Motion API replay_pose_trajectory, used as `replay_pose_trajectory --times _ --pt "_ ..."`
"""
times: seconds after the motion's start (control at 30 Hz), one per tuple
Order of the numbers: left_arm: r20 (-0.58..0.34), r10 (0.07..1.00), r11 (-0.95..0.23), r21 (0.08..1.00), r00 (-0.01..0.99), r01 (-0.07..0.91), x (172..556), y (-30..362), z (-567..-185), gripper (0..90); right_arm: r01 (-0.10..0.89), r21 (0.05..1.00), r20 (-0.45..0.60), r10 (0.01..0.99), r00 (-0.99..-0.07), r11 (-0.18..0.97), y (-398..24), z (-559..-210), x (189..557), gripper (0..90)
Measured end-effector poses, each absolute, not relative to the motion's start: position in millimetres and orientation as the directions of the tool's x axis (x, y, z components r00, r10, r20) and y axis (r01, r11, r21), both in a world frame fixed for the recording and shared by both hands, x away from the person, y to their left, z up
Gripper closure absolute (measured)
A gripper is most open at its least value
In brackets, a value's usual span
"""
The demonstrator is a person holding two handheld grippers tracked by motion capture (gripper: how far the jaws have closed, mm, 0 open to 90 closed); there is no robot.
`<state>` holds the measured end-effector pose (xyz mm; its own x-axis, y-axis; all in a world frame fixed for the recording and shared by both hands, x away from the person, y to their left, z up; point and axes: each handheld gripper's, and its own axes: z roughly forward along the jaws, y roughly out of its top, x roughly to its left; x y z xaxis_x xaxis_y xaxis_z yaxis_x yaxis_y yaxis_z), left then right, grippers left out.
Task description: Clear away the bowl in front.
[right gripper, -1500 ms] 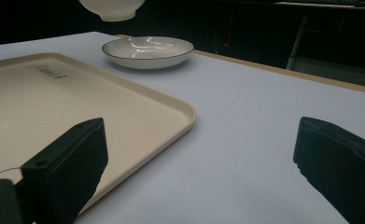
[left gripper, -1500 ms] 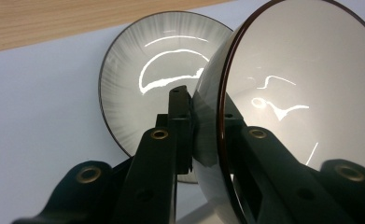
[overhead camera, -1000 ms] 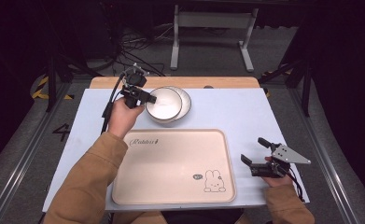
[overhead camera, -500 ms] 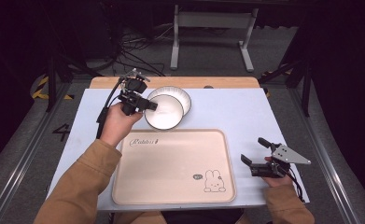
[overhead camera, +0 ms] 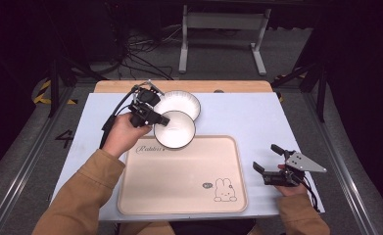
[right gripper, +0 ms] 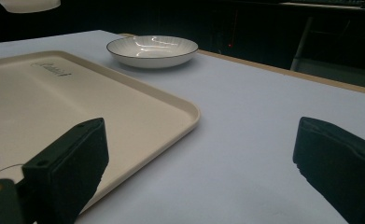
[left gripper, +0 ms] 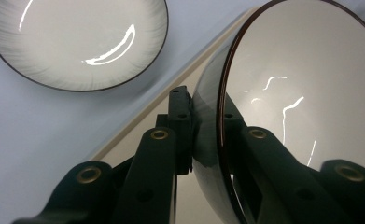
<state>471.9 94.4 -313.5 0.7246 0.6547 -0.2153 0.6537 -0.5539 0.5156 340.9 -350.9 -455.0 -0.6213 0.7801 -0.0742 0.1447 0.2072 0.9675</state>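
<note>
My left gripper (overhead camera: 162,120) is shut on the rim of a white dark-rimmed bowl (overhead camera: 174,129), one jaw inside and one outside. In the left gripper view the held bowl (left gripper: 301,93) is tilted, above the far left corner of the beige tray (overhead camera: 189,181). A second, matching bowl (overhead camera: 181,102) sits on the table just behind it, also seen as the bowl (left gripper: 73,42) and the bowl (right gripper: 152,49). My right gripper (overhead camera: 266,157) rests on the table right of the tray, open, with nothing between the jaws of the gripper (right gripper: 196,154).
The tray (right gripper: 77,93) has a rabbit drawing near its front right corner. The pale blue table (overhead camera: 248,117) has a wooden strip along its far edge. A metal stand and cables lie on the dark floor beyond.
The left hand has lifted the upper bowl off the lower one and carried it nearer, toward the tray's far left corner. The right hand has not moved.
</note>
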Motion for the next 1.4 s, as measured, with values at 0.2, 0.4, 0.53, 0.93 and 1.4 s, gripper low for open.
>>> replay_pose_trajectory --times 0.2,0.4,0.53,0.93,1.4 --pt "-0.206 0.619 -0.604 0.492 0.758 0.627 464.9 85.7 -319.8 81.9 0.145 0.967 -0.075 0.780 -0.621 0.208 -350.7 -455.0 340.8 3.9" --pt "-0.191 0.585 -0.652 0.468 0.788 0.597 461.1 77.4 -326.7 81.9 0.144 0.967 -0.076 0.780 -0.621 0.209 -350.6 -455.0 340.7 3.9" --pt "-0.159 0.564 -0.691 0.447 0.810 0.569 457.6 70.0 -334.0 81.9 0.143 0.968 -0.075 0.780 -0.621 0.207 -350.8 -455.0 340.7 3.9" --pt "-0.164 0.542 -0.726 0.402 0.824 0.558 454.8 55.2 -359.2 81.9 0.142 0.968 -0.074 0.781 -0.620 0.205 -350.7 -455.1 340.3 3.9" --pt "-0.176 0.529 -0.750 0.361 0.830 0.554 456.5 46.4 -378.9 81.9 0.143 0.968 -0.076 0.781 -0.620 0.207 -350.5 -455.0 340.3 3.9"
